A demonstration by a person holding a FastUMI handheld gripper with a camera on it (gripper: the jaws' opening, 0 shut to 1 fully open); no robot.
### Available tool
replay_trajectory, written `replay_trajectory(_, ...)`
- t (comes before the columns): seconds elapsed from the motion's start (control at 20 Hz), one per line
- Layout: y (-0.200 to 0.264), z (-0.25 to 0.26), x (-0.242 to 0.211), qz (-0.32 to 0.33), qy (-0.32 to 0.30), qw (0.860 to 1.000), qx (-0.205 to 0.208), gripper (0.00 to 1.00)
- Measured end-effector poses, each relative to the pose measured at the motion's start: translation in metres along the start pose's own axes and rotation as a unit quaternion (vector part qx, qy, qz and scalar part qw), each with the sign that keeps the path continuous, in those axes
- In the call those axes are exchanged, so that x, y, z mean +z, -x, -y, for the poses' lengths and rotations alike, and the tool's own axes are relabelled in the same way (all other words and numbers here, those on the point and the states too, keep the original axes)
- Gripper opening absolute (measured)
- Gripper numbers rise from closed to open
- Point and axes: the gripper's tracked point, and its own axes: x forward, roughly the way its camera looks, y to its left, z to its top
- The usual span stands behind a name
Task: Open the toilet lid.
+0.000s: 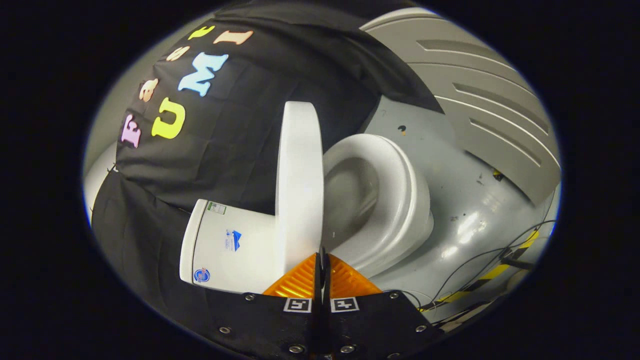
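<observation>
At the bottom centre of the frame I am holding my gripper point(322, 265) with its orange fingers point(300, 282) pressed together, gripping nothing. Just ahead of the tips, mid-frame, the toilet lid point(299, 190) is standing raised, edge-on to me, leaning toward the tank point(230, 247) at lower left. Right of it the seat point(395, 195) and bowl are lying exposed. I judge the opening done, though whether the lid rests fully back is unclear; next I should be easing away.

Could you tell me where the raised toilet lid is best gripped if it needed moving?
Grip the lid on its thin free edge, nearest the shut gripper, coming edge-on: it stands open off the seat, so both faces are exposed there.
</observation>
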Motion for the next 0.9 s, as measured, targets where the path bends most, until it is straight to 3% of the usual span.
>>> replay_trajectory(0.35,0.015,-0.056,0.003,0.035,0.110,0.993,0.004,0.00)
replay_trajectory(0.9,0.022,-0.119,-0.003,0.067,0.203,0.977,0.025,0.00)
